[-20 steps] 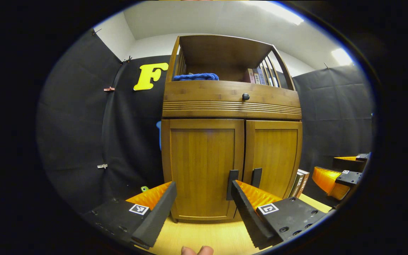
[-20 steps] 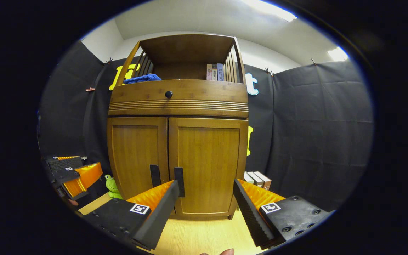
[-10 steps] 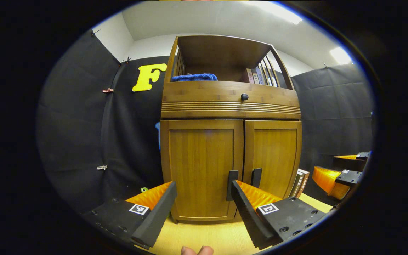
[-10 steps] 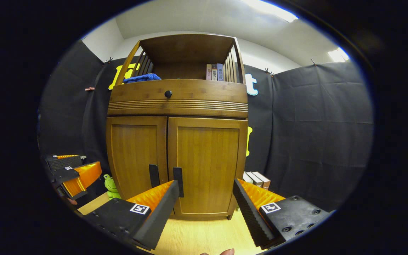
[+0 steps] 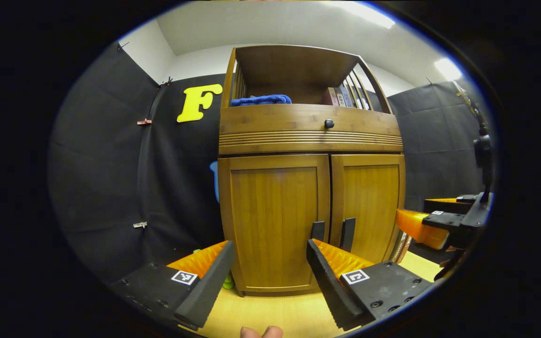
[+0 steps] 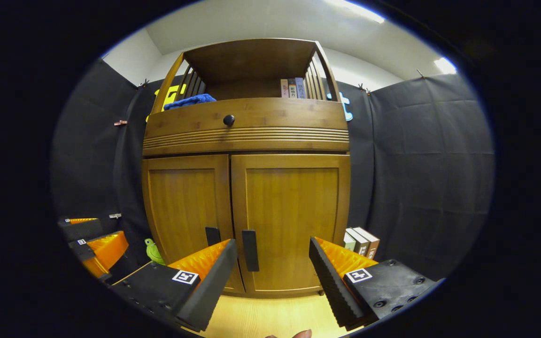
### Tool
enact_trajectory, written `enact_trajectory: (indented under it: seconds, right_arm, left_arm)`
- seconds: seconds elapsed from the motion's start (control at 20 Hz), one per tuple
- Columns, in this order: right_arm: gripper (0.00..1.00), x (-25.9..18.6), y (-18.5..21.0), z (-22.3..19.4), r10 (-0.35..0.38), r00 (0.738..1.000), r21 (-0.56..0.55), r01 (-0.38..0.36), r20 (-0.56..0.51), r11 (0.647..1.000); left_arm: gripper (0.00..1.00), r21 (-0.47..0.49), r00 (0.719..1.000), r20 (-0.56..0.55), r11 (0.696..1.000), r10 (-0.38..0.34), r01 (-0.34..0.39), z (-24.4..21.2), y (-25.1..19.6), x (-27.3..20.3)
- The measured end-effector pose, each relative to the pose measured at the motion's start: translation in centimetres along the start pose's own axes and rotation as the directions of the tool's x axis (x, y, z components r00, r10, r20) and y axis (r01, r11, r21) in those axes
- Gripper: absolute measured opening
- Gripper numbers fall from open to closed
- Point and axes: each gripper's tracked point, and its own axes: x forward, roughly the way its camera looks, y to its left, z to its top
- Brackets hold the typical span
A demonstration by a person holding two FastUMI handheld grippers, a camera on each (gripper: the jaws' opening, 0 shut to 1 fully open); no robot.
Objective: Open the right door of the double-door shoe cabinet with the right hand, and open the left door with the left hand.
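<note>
A wooden shoe cabinet stands on the light floor with both doors closed. In the left gripper view its left door (image 5: 274, 220) faces me, with the dark left handle (image 5: 318, 231) and right handle (image 5: 347, 234) by the centre seam. My left gripper (image 5: 266, 267) is open, a short way in front of the left door. The right gripper (image 5: 428, 227) shows farther off at the right edge. In the right gripper view the right door (image 6: 291, 220) and its handle (image 6: 250, 250) sit ahead of my open right gripper (image 6: 273, 267). The left gripper (image 6: 96, 244) appears at the left.
A drawer with a round black knob (image 6: 228, 120) runs above the doors. The open shelf holds a blue cloth (image 6: 189, 100) and books (image 6: 292, 88). More books (image 6: 362, 240) lean at the cabinet's right foot, a green frog toy (image 6: 153, 251) at its left.
Both grippers have moved closer to the cabinet, the right one more. The right door handle now sits between the right gripper's fingers in its view. Both doors stay closed.
</note>
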Motion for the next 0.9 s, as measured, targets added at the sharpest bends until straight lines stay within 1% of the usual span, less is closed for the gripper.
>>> enact_trajectory:
  seconds: [0.15,0.2,0.3,0.35,0.4,0.55,0.6,0.65,0.75,0.8,0.85,0.9]
  right_arm:
    - [0.96,2.8,0.9,-1.3,0.017,1.000,0.004,-0.016,-0.011,1.000]
    - [0.98,3.9,1.1,-2.2,0.019,1.000,0.011,-0.019,-0.021,1.000]
    - [0.98,5.8,1.6,-4.1,0.024,0.998,0.023,-0.023,-0.051,0.999]
    - [1.00,6.7,1.8,-5.0,0.026,0.997,0.023,-0.024,-0.068,0.999]
    - [0.98,7.7,2.2,-5.9,0.032,0.996,0.023,-0.030,-0.081,0.999]
    - [0.98,10.5,3.3,-8.2,0.045,0.993,0.037,-0.041,-0.113,0.998]
    - [0.96,11.3,3.4,-8.7,0.043,0.992,0.036,-0.039,-0.120,0.999]
    - [0.98,12.0,3.4,-9.1,0.041,0.991,0.032,-0.037,-0.127,0.999]
    - [0.98,13.6,3.6,-10.1,0.042,0.989,0.025,-0.039,-0.141,0.999]
    - [0.96,13.9,3.6,-10.4,0.031,0.989,0.021,-0.028,-0.145,0.999]
    - [0.92,14.4,3.8,-10.7,0.025,0.988,0.026,-0.022,-0.152,0.999]
    - [0.80,14.8,4.0,-11.0,0.017,0.987,0.034,-0.012,-0.160,0.999]
  left_arm:
    - [0.96,0.005,1.000,0.001,1.000,0.005,-0.005,-0.2,0.3,0.0]
    - [0.96,0.006,1.000,0.001,1.000,0.004,-0.004,-0.2,0.3,0.1]
    - [0.96,0.007,1.000,0.000,1.000,0.008,-0.008,-0.4,0.5,0.1]
    - [0.96,0.006,1.000,0.001,1.000,0.009,-0.009,-0.6,0.7,0.3]
    - [0.94,0.005,1.000,0.001,1.000,0.009,-0.009,-0.8,0.9,0.4]
    - [0.96,0.004,1.000,-0.009,1.000,0.007,-0.007,-1.1,1.3,1.0]
    - [0.94,0.006,1.000,-0.013,1.000,0.007,-0.007,-1.2,1.3,1.2]
    - [0.96,0.006,1.000,-0.017,1.000,0.008,-0.008,-1.5,1.3,1.3]
    - [0.96,0.002,1.000,-0.023,1.000,0.008,-0.008,-1.6,1.5,1.3]
    - [0.96,-0.001,1.000,-0.026,1.000,0.010,-0.010,-1.6,1.7,1.4]
    - [0.94,-0.003,1.000,-0.029,1.000,0.012,-0.012,-1.8,1.9,1.5]
    - [0.96,-0.004,0.999,-0.030,1.000,0.015,-0.015,-1.8,2.0,1.6]
